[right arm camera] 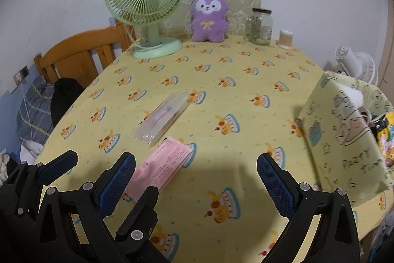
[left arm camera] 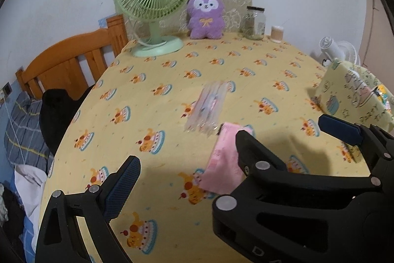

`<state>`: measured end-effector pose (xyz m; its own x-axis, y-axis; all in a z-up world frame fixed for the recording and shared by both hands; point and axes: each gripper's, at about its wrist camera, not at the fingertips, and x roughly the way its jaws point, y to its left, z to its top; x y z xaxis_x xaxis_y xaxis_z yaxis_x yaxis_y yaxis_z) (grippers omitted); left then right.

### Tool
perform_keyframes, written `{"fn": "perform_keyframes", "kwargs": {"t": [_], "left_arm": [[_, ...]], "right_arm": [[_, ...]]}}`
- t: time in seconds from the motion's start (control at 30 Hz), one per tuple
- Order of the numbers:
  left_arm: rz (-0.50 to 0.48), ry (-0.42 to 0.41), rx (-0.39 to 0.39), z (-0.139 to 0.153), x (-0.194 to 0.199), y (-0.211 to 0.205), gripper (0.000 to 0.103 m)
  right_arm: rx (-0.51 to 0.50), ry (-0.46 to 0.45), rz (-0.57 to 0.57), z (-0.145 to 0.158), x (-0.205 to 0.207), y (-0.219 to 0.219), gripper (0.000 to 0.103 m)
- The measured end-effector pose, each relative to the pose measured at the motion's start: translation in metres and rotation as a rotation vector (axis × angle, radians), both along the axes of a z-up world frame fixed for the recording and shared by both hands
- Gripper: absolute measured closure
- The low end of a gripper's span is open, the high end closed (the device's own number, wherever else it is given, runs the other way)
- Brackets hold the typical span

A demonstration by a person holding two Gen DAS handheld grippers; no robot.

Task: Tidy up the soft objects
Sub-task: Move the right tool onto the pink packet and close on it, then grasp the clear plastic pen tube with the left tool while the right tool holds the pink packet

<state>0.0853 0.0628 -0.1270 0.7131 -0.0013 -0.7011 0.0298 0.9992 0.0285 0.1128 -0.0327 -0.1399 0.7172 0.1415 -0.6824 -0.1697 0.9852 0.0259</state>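
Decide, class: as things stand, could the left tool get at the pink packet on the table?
Probably yes. The left tool is open, the pink packet lies flat just ahead of it, and nothing sits on top. The right tool hovers close beside, which could crowd the approach.

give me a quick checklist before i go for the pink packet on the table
1. Left gripper open: ok.
2. Right gripper open: ok.
3. Both grippers empty: ok.
4. Pink packet lying flat on the tablecloth, nothing on top of it: ok.
5. Clear packet apart from the pink one: cannot tell, their ends sit very close.
6. Fabric bag open to receive it: cannot tell.
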Motion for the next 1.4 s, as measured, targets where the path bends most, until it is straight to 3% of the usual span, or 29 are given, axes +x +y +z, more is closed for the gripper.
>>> {"fn": "perform_keyframes", "kwargs": {"t": [0.27,0.4,0.67,0.87,1.13,1.4], "left_arm": [[0.035,0.038,0.008,-0.013,0.001,0.014,0.008],[0.061,0.064,0.010,-0.018,0.000,0.022,0.012],[0.105,0.091,0.039,-0.026,0.001,0.035,0.012],[0.100,0.097,0.050,-0.028,0.007,0.036,0.012],[0.075,0.098,0.051,-0.028,0.016,0.026,0.012],[0.042,0.099,0.044,-0.028,0.028,0.009,0.012]], "right_arm": [[-0.001,0.066,0.028,-0.018,0.006,0.015,0.009],[-0.005,0.080,0.045,-0.025,0.008,0.024,0.022],[-0.003,0.134,0.078,-0.037,0.015,0.040,0.032],[0.001,0.140,0.068,-0.040,0.021,0.042,0.036],[-0.001,0.130,0.053,-0.040,0.027,0.033,0.054],[0.000,0.128,0.007,-0.039,0.033,0.014,0.055]]}}
